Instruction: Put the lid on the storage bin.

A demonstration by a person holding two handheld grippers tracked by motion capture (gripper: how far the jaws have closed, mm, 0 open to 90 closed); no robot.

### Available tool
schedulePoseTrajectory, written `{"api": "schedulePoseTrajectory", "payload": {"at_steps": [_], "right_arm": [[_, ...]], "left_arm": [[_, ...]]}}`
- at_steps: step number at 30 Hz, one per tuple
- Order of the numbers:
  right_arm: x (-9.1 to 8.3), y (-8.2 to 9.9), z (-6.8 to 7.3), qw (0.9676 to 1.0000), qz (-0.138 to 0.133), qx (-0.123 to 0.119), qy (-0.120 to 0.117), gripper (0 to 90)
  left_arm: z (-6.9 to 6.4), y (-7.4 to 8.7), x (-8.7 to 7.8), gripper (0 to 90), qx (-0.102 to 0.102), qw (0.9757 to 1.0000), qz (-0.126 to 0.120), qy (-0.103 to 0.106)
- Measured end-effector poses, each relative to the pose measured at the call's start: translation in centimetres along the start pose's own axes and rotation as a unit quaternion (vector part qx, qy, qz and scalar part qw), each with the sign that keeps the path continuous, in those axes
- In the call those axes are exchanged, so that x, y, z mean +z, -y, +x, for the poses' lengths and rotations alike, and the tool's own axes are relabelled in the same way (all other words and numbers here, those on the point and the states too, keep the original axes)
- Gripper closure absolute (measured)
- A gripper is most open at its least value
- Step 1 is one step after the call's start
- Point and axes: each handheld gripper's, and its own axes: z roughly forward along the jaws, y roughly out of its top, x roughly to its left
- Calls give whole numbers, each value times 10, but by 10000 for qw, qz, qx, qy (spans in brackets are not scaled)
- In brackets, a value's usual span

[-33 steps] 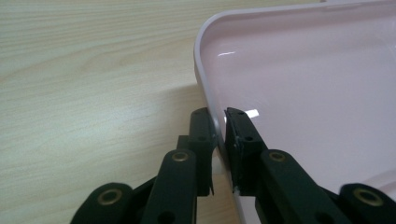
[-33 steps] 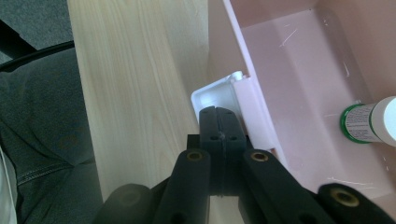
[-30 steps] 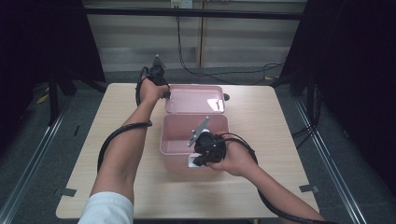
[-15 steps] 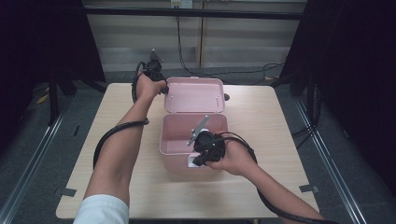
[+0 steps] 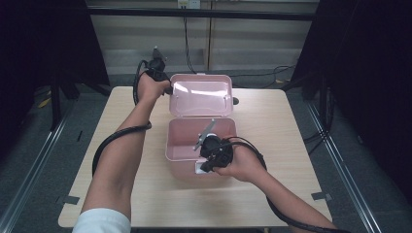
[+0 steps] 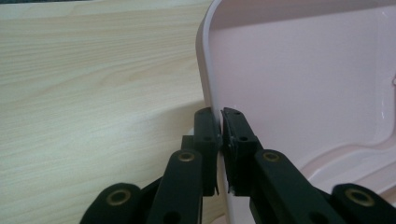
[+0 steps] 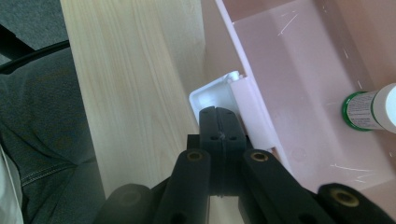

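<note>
Left tool (image 6: 220, 135) pinches raised pink lid (image 5: 200, 94) edge; right tool (image 7: 223, 133), closed, at box's (image 5: 180, 138) white latch (image 7: 212, 95); right gripper view reveals green-capped bottle (image 7: 371, 109) inside.

No text, brand, number or sign is legible. The green-and-white label on the bottle (image 7: 371, 111) lying in the pink box (image 7: 299, 93) carries fine print, too small and blurred to read.
</note>
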Motion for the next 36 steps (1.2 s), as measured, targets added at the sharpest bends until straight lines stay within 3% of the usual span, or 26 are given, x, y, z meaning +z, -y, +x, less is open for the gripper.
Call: {"api": "schedulePoseTrajectory", "payload": {"at_steps": [21, 36], "right_arm": [[1, -4, -1, 9999, 47, 127, 30, 900], [2, -7, -1, 9997, 114, 208, 86, 900]], "left_arm": [[-8, 2, -30, 869, 148, 9998, -95, 57], [-13, 7, -50, 875, 245, 9997, -25, 67]]}}
